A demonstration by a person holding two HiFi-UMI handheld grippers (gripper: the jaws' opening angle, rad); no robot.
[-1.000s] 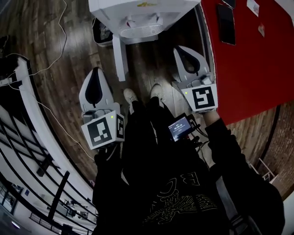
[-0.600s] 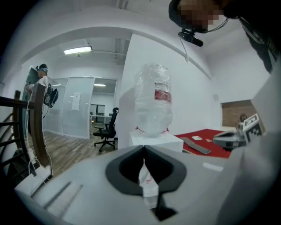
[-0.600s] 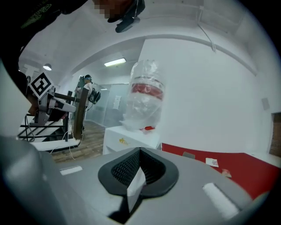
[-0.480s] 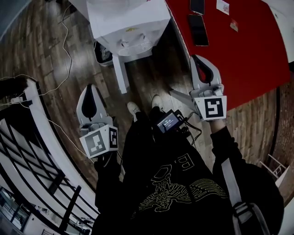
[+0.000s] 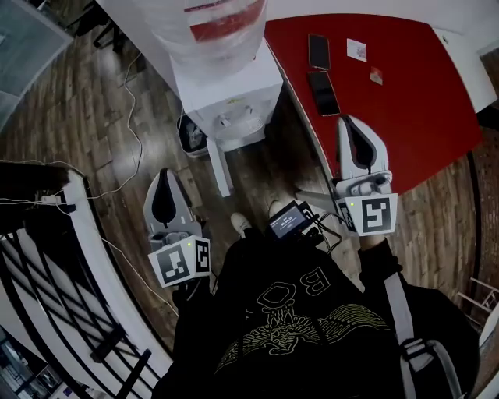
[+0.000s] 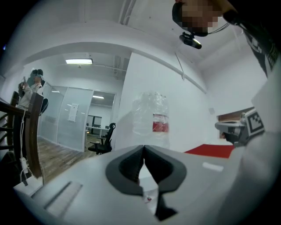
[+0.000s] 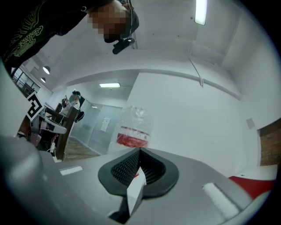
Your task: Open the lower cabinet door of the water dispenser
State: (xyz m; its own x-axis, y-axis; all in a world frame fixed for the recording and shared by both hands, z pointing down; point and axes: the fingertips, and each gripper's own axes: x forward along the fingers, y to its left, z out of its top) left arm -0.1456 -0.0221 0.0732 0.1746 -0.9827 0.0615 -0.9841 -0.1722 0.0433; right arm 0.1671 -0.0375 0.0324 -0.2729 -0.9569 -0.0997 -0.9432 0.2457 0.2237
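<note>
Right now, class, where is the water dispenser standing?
In the head view, the water dispenser stands at top centre on the wooden floor, immediately left of the red table.

Two grippers are showing: the left gripper (image 5: 166, 174) at lower left, the right gripper (image 5: 352, 120) at right. One water dispenser (image 5: 234, 97) is standing at upper centre, carrying one bottle (image 5: 209, 19). Two dark phones (image 5: 318, 51) (image 5: 324, 92) and two small cards (image 5: 357, 49) (image 5: 376, 75) are lying on one red surface (image 5: 409, 90). One small screen (image 5: 287, 220) is glowing at centre.
</note>
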